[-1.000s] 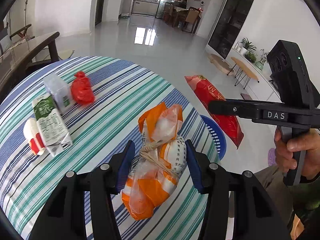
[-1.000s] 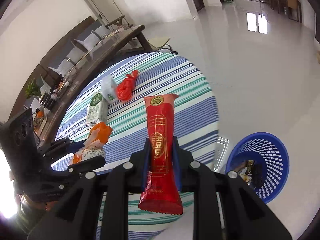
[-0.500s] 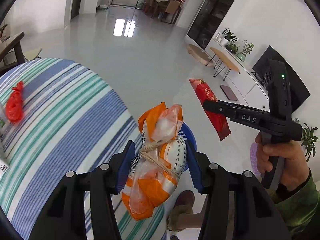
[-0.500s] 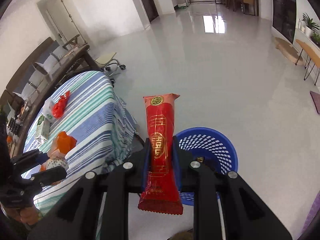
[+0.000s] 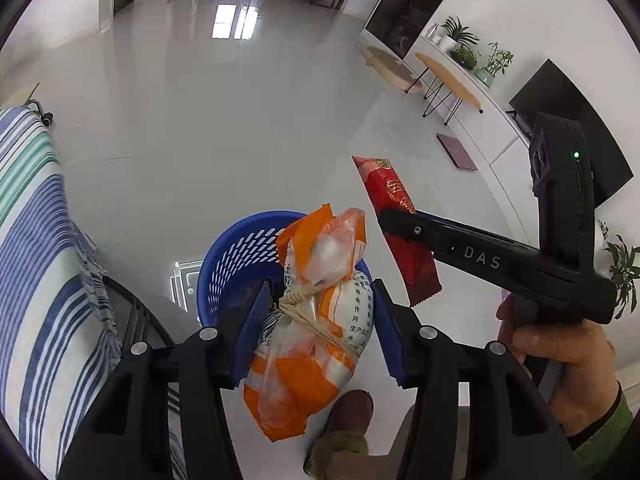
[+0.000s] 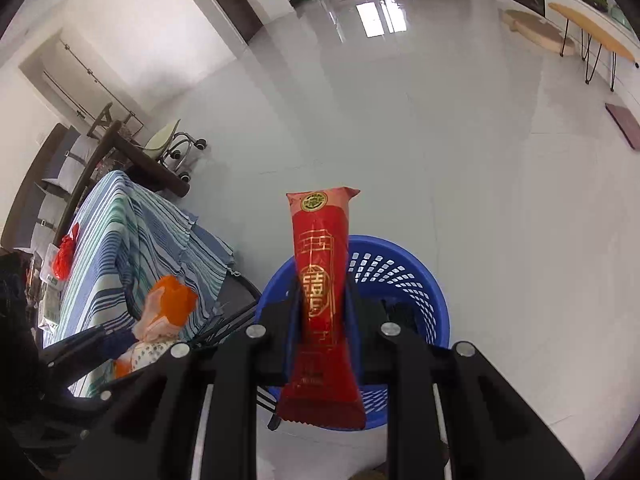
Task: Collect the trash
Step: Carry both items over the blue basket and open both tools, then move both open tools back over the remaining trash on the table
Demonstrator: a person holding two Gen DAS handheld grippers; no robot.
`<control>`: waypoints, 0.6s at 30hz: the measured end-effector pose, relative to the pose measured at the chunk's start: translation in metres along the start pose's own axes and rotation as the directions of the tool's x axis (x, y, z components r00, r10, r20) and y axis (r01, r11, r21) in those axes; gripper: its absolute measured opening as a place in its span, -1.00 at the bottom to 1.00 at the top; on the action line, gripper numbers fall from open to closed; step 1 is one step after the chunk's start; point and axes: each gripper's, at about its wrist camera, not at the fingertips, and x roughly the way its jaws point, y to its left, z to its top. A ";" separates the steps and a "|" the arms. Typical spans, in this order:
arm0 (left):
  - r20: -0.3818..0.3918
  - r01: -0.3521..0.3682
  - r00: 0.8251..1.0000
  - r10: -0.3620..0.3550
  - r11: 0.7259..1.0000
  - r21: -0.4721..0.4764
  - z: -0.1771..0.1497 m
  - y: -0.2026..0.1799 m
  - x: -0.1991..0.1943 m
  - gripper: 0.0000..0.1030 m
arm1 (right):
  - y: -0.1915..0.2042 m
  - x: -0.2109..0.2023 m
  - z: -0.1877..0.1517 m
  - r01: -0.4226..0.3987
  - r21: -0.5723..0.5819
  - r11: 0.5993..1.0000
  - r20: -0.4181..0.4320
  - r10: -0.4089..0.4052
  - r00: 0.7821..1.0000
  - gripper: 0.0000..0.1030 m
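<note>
My left gripper (image 5: 318, 292) is shut on a tied orange and white plastic bag (image 5: 316, 344), which hangs over the near rim of the blue trash basket (image 5: 236, 248) on the floor. My right gripper (image 6: 322, 296) holds a long red snack wrapper (image 6: 320, 264) upright above the same basket (image 6: 400, 268). Its jaws are opening, with the pads still against the wrapper. In the left wrist view the right gripper (image 5: 400, 226) and red wrapper (image 5: 386, 188) are to the right of the basket. The right wrist view shows the left gripper (image 6: 120, 336) and orange bag (image 6: 170, 304) at lower left.
The striped-cloth table (image 6: 120, 232) stands left of the basket, with a red plastic bag (image 6: 64, 256) and cartons on it. A person's shoe (image 5: 348, 412) is on the floor below the basket and a hand (image 5: 560, 360) grips the right tool. Side tables and plants line the far right wall.
Both grippers have swung off the table to the right and down, carrying the orange bag and the red wrapper until they hang over the blue basket.
</note>
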 end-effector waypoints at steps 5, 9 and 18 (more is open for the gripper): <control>0.018 -0.059 0.998 0.059 0.998 0.027 0.011 -0.001 0.034 0.72 | -0.018 0.004 0.005 -0.040 0.051 0.998 0.003 0.040 0.999 -0.11; 0.039 -0.056 0.998 0.057 0.998 -0.004 0.015 0.003 0.025 0.72 | -0.017 -0.007 0.004 -0.016 0.038 0.999 0.037 0.015 0.999 0.11; 0.176 -0.155 0.975 0.139 0.985 0.077 -0.055 0.008 -0.102 0.90 | 0.030 -0.043 -0.012 0.187 -0.043 0.981 0.204 -0.174 0.963 0.87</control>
